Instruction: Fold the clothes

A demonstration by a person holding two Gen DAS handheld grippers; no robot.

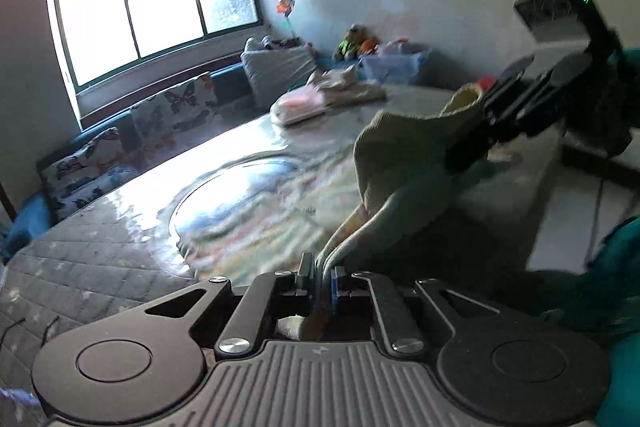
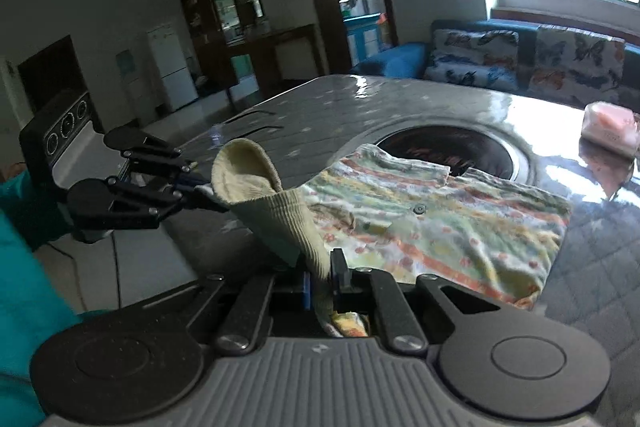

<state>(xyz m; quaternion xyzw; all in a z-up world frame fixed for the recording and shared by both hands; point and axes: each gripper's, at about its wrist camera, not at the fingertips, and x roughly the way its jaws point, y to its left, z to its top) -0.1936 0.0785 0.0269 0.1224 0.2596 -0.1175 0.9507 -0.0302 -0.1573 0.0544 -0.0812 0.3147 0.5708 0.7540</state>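
A small floral garment (image 2: 440,227) with a pale ribbed band (image 2: 280,211) lies partly on the quilted table (image 2: 320,115). Its band end is lifted and stretched between both grippers. My right gripper (image 2: 326,275) is shut on the ribbed band at the bottom of the right wrist view. My left gripper (image 2: 192,185) reaches in from the left there and pinches the band's other end. In the left wrist view my left gripper (image 1: 320,273) is shut on an edge of the garment (image 1: 400,163). The right gripper (image 1: 476,135) grips the cloth at the upper right of that view.
A round inset (image 2: 452,147) sits in the table behind the garment. A stack of folded pink clothes (image 1: 304,103) rests at the far side. A sofa with butterfly cushions (image 1: 172,111) runs under the window. A teal sleeve (image 2: 24,287) fills the lower left.
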